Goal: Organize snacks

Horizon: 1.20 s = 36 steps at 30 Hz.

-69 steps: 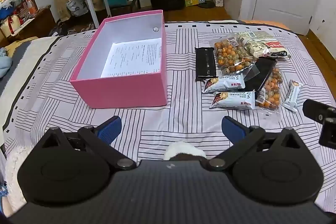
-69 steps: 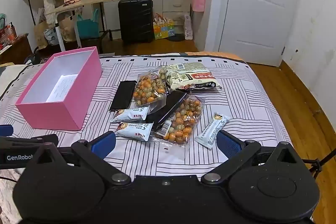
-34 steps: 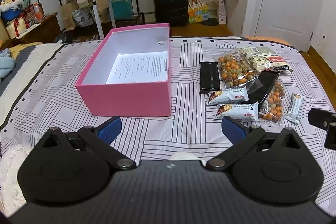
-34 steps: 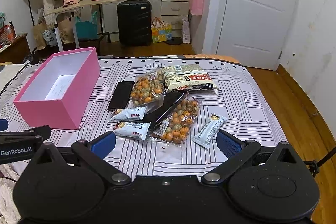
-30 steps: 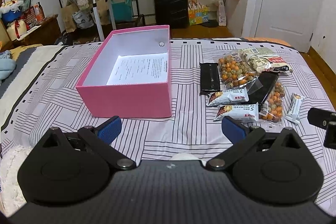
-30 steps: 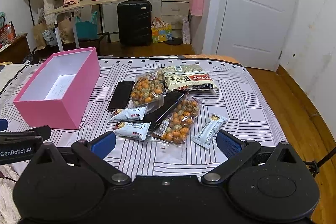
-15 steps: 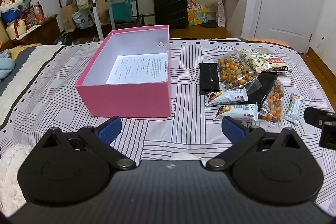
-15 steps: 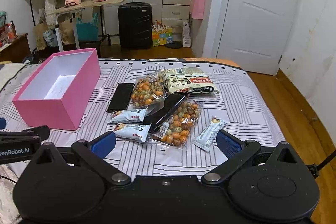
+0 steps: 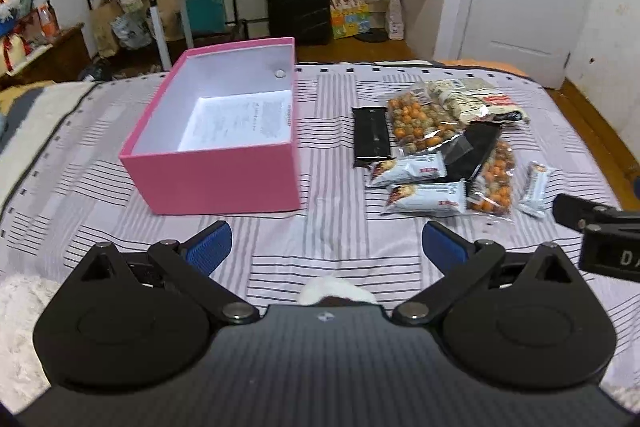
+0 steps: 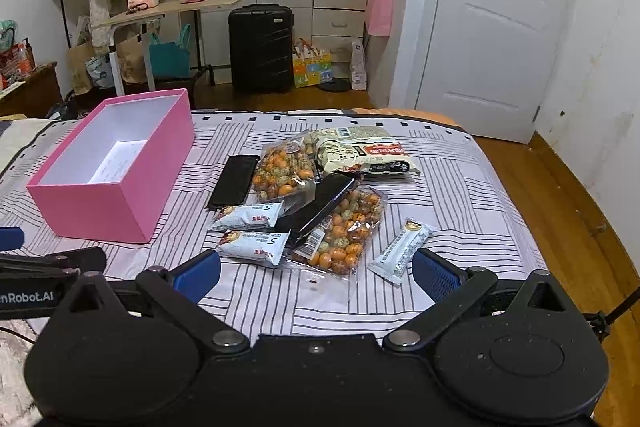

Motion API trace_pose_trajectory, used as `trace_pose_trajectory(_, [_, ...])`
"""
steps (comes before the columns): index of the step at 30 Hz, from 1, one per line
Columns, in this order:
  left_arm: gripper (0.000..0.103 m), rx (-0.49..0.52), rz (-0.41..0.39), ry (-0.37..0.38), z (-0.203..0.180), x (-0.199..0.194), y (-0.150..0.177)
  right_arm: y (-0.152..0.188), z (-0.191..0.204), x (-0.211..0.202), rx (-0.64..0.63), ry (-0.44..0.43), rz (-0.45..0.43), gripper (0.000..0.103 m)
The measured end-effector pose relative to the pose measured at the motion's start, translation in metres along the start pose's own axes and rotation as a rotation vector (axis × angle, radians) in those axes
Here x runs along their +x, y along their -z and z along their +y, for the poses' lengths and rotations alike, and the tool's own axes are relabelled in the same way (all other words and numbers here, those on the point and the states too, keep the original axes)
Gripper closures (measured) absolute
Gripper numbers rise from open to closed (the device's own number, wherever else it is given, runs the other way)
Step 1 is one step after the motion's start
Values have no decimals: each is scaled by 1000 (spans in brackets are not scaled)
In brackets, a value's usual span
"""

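Note:
An open pink box [image 9: 224, 179] [image 10: 108, 205] with a printed sheet on its white floor sits on the striped bedspread. To its right lies a heap of snacks: two clear bags of orange and green balls [image 10: 284, 167] [image 10: 344, 231], a large white bag [image 10: 360, 153], two small white packets [image 10: 254, 245] [image 9: 426, 197], a white bar [image 10: 402, 251] [image 9: 534, 187] and flat black packs [image 10: 234, 181] [image 9: 372, 137]. My left gripper [image 9: 326, 247] hovers open near the bed's front edge, short of the box. My right gripper [image 10: 316, 273] is open just before the nearest snacks.
The bed [image 10: 460, 195] ends at the right over a wooden floor [image 10: 560, 195]. Beyond the far edge stand a black suitcase [image 10: 260, 47], a folding table [image 10: 168, 9], wardrobes and a white door [image 10: 492, 39]. Each view catches part of the other gripper at its side edge.
Both grippers have lifted and tilted a little, so the box and snacks sit slightly lower and farther in view. Nothing on the bed has moved; both stay open.

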<state>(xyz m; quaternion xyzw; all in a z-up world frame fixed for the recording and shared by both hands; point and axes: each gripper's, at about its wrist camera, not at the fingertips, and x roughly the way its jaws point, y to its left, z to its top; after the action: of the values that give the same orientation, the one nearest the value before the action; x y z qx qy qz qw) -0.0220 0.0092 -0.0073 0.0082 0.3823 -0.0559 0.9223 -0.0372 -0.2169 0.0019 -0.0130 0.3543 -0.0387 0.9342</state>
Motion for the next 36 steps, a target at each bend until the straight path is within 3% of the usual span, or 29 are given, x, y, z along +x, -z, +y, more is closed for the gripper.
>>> trace_pose_trajectory(3, [2, -8, 6, 6, 0, 2, 0, 1, -2, -1, -3, 0, -35, 0])
trace_pose_trajectory(9, [3, -8, 22, 13, -3, 12, -16, -9, -12, -10, -57, -41, -278, 0])
trace_pose_trajectory(12, [3, -12, 6, 30, -8, 17, -32, -23, -22, -4, -63, -31, -315, 0])
trace_pose_trajectory(15, [4, -58, 39, 67, -12, 35, -47, -32, -45, 17, 27, -41, -267, 4])
trace_pose_trajectory(18, [8, -129, 122, 106, -18, 69, -59, -32, -71, 50, 147, -59, -184, 11])
trace_pose_trajectory(25, [17, -219, 249, 49, -43, 154, -50, 7, -103, 128, 333, -45, -33, 24])
trace_pose_trajectory(31, [17, -326, 305, 17, -51, 200, -38, 36, -120, 180, 454, 6, 38, 35])
trace_pose_trajectory(36, [17, -327, 302, -24, -60, 216, -33, 46, -114, 203, 429, 87, 3, 42])
